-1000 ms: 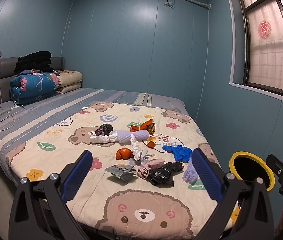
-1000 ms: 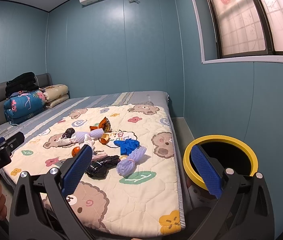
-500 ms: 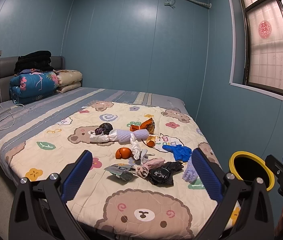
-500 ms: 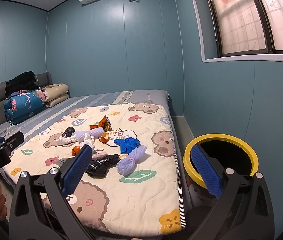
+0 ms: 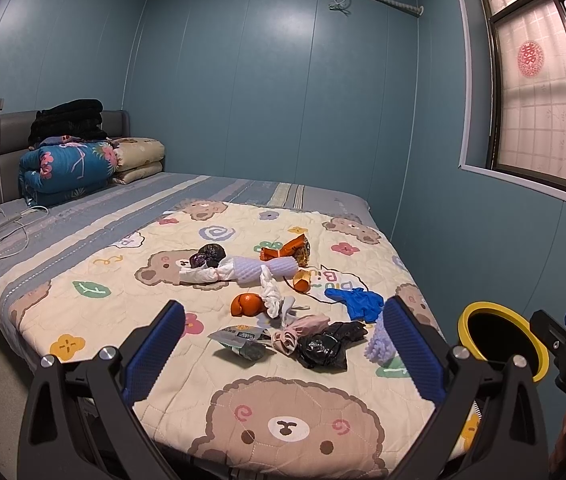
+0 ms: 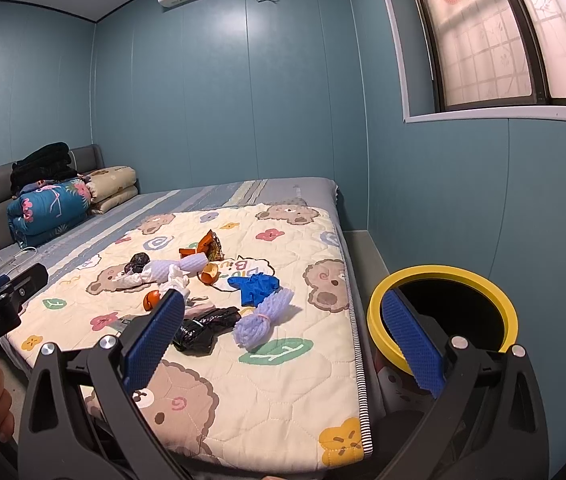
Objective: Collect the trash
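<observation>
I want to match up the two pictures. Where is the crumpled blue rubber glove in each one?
Left wrist view: the crumpled blue rubber glove lies right of centre on the bear-print quilt, just left of the left gripper's right-hand finger.
Right wrist view: it lies near the middle of the picture, just above the lilac foam fruit net.
Shared landmark: the yellow-rimmed round trash bin beside the bed, right of the glove in both views.

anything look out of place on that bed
Yes: a scatter of litter lies mid-quilt, including orange peel, a crumpled black bag, a blue glove and purple foam netting. The yellow-rimmed bin stands beside the bed, and both grippers are open and empty.
</observation>
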{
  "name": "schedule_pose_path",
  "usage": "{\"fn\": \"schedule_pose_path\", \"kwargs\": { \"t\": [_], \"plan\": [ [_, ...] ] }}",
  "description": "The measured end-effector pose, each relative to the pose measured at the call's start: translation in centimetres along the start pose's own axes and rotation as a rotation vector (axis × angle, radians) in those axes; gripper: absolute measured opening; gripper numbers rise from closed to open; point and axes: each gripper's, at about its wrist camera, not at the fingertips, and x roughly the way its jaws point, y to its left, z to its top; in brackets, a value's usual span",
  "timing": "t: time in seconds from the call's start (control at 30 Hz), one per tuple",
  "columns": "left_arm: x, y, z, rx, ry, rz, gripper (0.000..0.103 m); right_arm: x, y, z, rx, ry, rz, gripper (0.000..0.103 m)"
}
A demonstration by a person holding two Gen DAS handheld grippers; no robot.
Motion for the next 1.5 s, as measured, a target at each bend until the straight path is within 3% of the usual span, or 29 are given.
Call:
{"fn": "schedule_pose_path", "kwargs": {
  "t": [0.7,0.93,1.03,1.17,1.5],
  "plan": [
    [0.5,0.2,-0.1,-0.009,0.021,0.002,0.096,1.2,-0.2,0.0,0.01,0.03,-0.026,0.095],
    [2.2,1.1,0.0,0.008,0.063,0.014,0.096,3.3,-1.5,0.2,0.036,0.081,-0.022,0.095],
    [3.9,1.5,-0.2,0.056,0.105,0.024,0.096,5.2,-1.7,0.1,-0.005,0.154,-0.009,0.095],
    [6.1,2.6,-0.6,0.069,0.165,0.004,0.096,7.8,-2.6,-0.3,0.035,0.239,0.042,0.095],
    [13.5,5.2,-3.1,0.076,0.367,-0.088,0.096,16.9,-1.9,-1.2,0.053,0.443,0.081,0.095]
  ]
}}
